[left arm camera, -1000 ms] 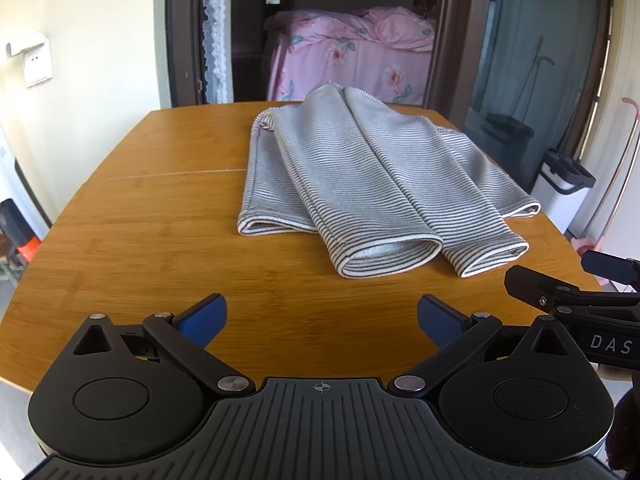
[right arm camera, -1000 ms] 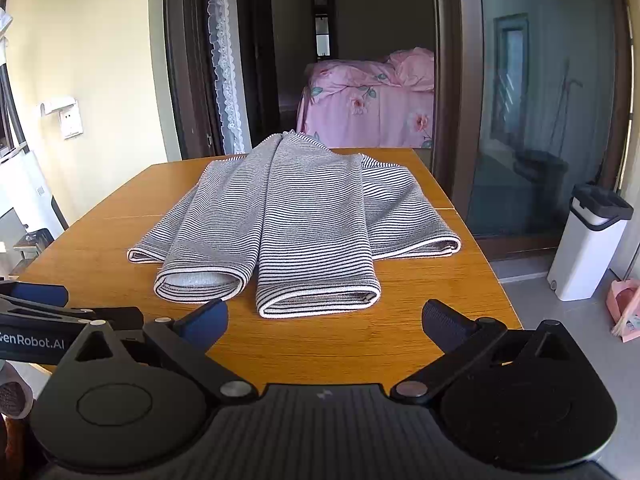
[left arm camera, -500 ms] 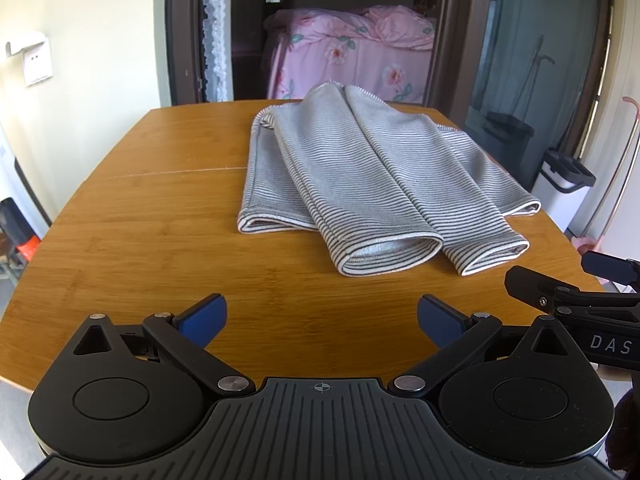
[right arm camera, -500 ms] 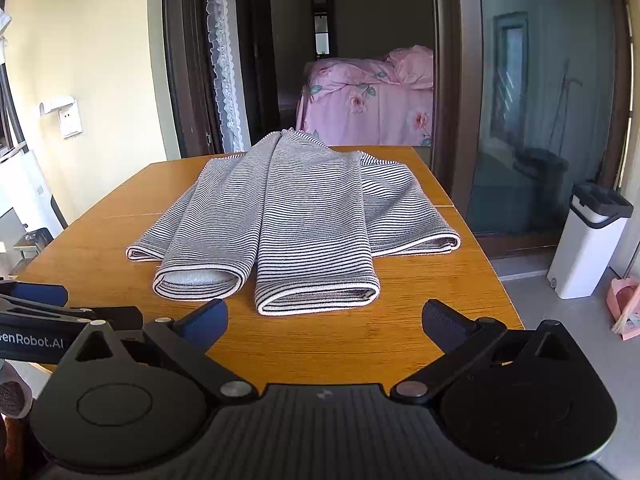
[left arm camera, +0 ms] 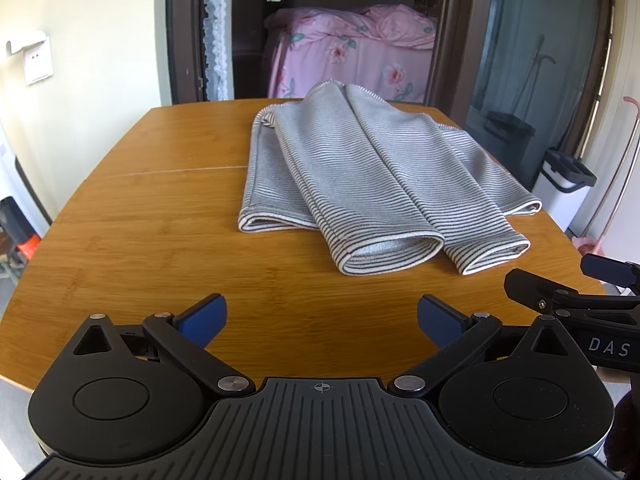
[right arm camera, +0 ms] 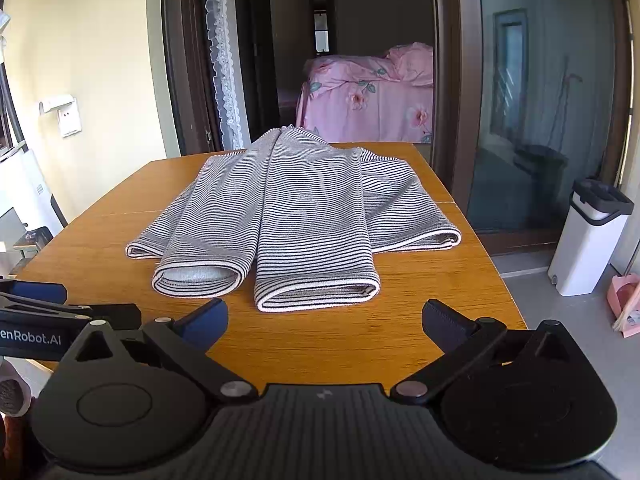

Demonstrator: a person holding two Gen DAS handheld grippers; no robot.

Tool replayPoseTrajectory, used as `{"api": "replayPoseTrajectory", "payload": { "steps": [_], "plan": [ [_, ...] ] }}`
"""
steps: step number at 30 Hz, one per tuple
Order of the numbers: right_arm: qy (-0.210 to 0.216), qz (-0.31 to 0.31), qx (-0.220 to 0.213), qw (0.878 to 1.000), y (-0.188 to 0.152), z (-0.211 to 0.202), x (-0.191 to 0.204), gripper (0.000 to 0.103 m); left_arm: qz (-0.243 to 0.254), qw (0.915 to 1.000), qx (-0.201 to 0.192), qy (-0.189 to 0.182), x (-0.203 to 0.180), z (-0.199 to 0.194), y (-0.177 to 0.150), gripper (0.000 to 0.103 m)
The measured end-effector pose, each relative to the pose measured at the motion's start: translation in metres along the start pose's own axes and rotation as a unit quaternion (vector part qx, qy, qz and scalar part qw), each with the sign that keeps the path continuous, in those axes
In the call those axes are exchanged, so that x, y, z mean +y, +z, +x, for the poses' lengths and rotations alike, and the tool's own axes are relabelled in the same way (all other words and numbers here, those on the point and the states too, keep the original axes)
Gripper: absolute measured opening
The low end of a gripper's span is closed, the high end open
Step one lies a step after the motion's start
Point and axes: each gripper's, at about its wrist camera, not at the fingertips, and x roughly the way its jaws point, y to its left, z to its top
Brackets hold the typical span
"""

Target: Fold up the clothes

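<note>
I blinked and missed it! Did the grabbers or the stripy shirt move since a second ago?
Nothing visibly changed. The left gripper and right gripper stay open and empty, short of the striped garment, which lies the same on the wooden table.

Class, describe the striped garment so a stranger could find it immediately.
Start at the wooden table before the bedroom doorway. On it lies the striped garment, grey-and-white, with two sleeves folded lengthwise over it. It is the only cloth on the table.

Both wrist views low at near table [left arm camera: 132, 216] edge, facing doorway; share garment [right arm camera: 288, 216].
</note>
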Motion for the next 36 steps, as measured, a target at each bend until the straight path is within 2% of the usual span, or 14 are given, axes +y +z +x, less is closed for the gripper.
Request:
{"api": "replayPoseTrajectory", "payload": {
  "steps": [15,21,26,29,32,36],
  "plan": [
    [-0.005,-0.012,0.007,1.000,0.004,0.009,-0.001,0.103,-0.006,0.9999,0.009,-0.001,0.004,0.006,0.005,0.103],
    [0.000,-0.031,0.013,0.999,0.023,0.031,-0.001,0.103,-0.015,0.9998,0.010,0.002,0.011,0.021,0.027,0.103],
    [0.013,-0.039,0.016,0.999,0.051,0.061,-0.004,0.103,-0.004,1.0000,0.005,-0.004,0.012,0.041,0.053,0.103],
    [0.024,-0.025,0.015,0.999,0.068,0.083,-0.010,0.103,-0.008,0.9995,0.013,-0.028,0.019,0.059,0.072,0.103],
    [0.057,0.019,0.017,0.998,0.087,0.109,-0.022,0.103,-0.033,0.9958,0.019,-0.083,0.036,0.082,0.095,0.103],
    [0.107,0.061,0.035,0.992,0.112,0.149,-0.032,0.103,-0.062,0.9874,0.008,-0.146,0.061,0.118,0.125,0.103]
  ]
}}
